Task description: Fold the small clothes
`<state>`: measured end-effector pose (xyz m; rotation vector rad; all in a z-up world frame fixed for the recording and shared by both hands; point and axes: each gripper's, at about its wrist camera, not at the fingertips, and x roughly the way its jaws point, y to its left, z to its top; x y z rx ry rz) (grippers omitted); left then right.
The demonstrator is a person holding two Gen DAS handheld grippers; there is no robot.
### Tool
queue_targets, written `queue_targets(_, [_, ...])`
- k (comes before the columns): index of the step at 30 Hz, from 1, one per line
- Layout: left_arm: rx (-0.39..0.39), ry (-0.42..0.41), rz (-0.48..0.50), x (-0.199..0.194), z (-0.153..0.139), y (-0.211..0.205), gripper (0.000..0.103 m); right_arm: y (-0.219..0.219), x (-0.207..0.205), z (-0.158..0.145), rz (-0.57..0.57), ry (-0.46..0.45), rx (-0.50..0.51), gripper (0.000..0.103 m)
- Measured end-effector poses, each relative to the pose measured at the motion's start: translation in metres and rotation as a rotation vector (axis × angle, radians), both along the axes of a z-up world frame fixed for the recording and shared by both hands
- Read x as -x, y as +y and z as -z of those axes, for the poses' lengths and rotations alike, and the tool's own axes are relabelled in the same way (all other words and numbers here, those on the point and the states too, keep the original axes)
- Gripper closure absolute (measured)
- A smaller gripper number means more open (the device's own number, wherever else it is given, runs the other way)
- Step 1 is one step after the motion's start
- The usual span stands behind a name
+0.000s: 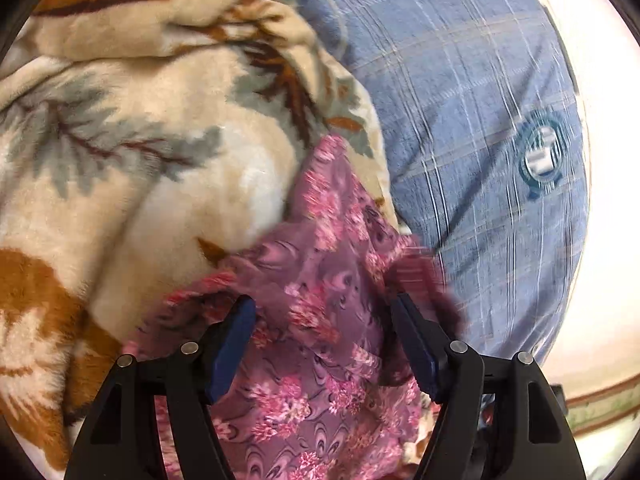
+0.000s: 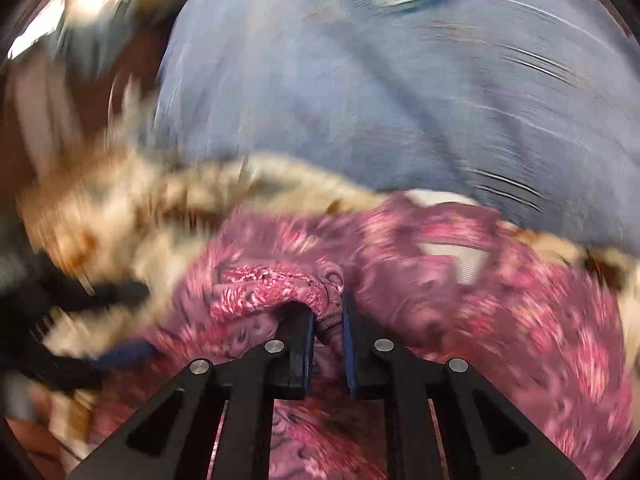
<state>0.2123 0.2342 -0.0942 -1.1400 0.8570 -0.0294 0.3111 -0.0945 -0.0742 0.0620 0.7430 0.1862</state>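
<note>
A small purple garment with pink flowers lies crumpled on a cream plush blanket. My left gripper stands wide open over it; cloth lies between and under its blue pads without being pinched. In the blurred right wrist view the same garment fills the lower half and shows a white label. My right gripper is shut on a bunched fold of the garment, which bulges up between the pads. A blurred black shape with a blue pad at the left edge is the left gripper.
A blue plaid cloth with a round badge lies beyond and to the right of the garment. The cream blanket with brown and grey leaf print rises in thick folds on the left. A bright floor edge shows at the far right.
</note>
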Motion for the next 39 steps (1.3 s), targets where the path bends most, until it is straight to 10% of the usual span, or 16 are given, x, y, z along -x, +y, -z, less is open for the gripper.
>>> queue_targets(5, [-0.034, 0.072, 0.092, -0.024, 0.017, -0.032, 0.043, -0.076, 0.024, -0.007, 0.130, 0.010, -0.286, 0.091])
queue_targets(7, [-0.059, 0.065, 0.094, -0.030, 0.017, -0.032, 0.092, -0.109, 0.033, -0.005, 0.187, 0.006, -0.409, 0.091])
queue_targets(18, [-0.155, 0.105, 0.095, -0.035, 0.016, -0.039, 0.082, -0.259, 0.109, 0.072, 0.571, 0.061, -0.826, 0.081])
queue_targets(24, [-0.152, 0.093, 0.094, -0.038, 0.016, -0.040, 0.082, -0.247, 0.084, 0.063, 0.545, 0.075, -0.755, 0.055])
queue_targets(26, [-0.167, 0.078, 0.098, -0.035, 0.012, -0.041, 0.088, -0.238, 0.072, 0.056, 0.521, 0.093, -0.688, 0.099])
queue_targets(32, [-0.170, 0.043, 0.172, -0.033, 0.003, -0.059, 0.083, -0.258, 0.095, 0.019, 0.501, -0.062, -0.677, 0.097])
queue_targets(39, [-0.126, 0.091, 0.208, -0.039, 0.018, -0.057, 0.078, -0.269, 0.098, 0.065, 0.571, 0.047, -0.520, 0.099])
